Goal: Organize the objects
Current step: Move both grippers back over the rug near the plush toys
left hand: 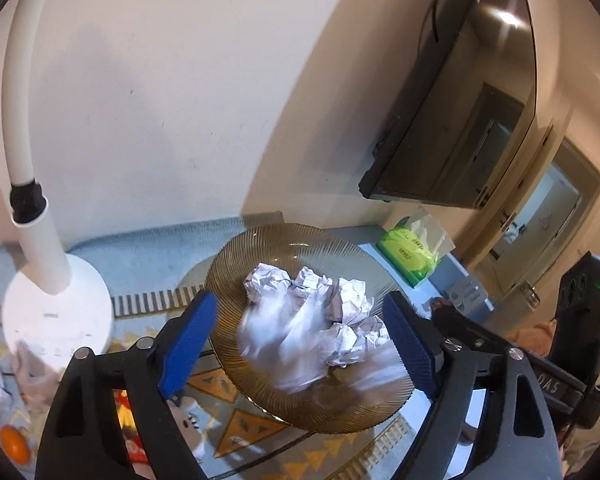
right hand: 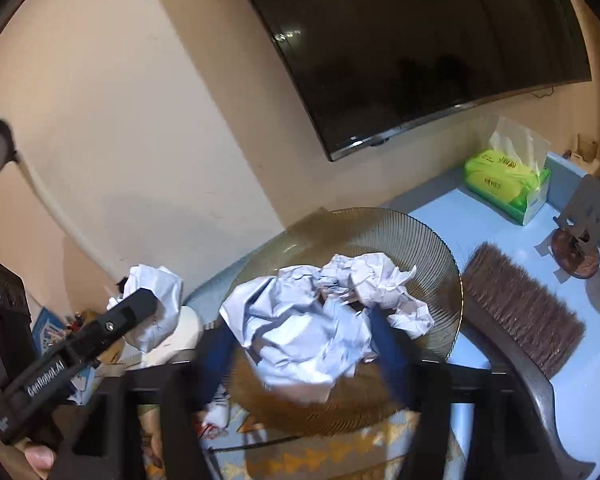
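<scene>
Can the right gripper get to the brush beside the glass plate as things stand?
Probably yes. The right gripper is open above the amber glass plate of crumpled paper, and the brush lies just past the plate's rim on the blue tabletop, with nothing lying across it.

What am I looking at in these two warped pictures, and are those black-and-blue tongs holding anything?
Each picture comes from a fisheye camera riding on hand-held tongs, looking forward between the two fingers. One shows the left tongs, the other the right tongs. Both stand open over a ribbed amber glass plate heaped with crumpled white paper balls; motion blur suggests paper just dropped, nothing gripped. Nearby on the light blue tabletop lie a green tissue pack and a brown bristle brush.
</scene>
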A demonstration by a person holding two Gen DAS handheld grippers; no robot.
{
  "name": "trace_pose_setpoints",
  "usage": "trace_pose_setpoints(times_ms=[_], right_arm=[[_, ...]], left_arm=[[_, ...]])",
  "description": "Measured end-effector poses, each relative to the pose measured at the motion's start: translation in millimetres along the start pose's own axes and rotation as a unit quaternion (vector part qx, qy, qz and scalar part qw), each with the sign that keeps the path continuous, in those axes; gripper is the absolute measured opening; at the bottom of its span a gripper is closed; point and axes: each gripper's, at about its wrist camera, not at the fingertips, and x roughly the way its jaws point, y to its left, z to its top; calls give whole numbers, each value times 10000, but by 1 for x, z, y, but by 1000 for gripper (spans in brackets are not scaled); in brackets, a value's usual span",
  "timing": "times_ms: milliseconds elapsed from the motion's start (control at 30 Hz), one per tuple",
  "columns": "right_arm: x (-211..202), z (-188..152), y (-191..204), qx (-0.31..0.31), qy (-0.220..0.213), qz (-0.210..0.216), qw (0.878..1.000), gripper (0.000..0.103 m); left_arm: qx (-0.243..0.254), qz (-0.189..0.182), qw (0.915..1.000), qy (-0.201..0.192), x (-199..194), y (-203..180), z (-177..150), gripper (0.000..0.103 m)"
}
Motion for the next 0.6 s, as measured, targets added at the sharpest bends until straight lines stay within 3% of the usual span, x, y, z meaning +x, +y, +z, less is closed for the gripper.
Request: trace_pose_setpoints(times_ms=[133, 267, 400, 467, 600], right_arm=[[-4, 0, -7, -3, -108, -25, 9999, 89], [-25, -10, -5, -53, -159, 71, 9998, 89], [-45, -27, 22, -278, -96, 303, 9991, 90], [-53, -40, 46, -523, -17, 460, 9976, 92], [-57, -76, 88, -974, 133, 764, 9922, 95]], left_arm=[[-61, -160, 9998, -50, -29, 11, -4, 84], [120, -48, 9993, -344, -93, 24, -8, 84], [200, 256, 9967, -748, -177, 42, -21, 88], [132, 481, 9940, -972, -218, 57, -33, 102], [-14, 1149, 9873, -1101, -260, 95, -68, 102]])
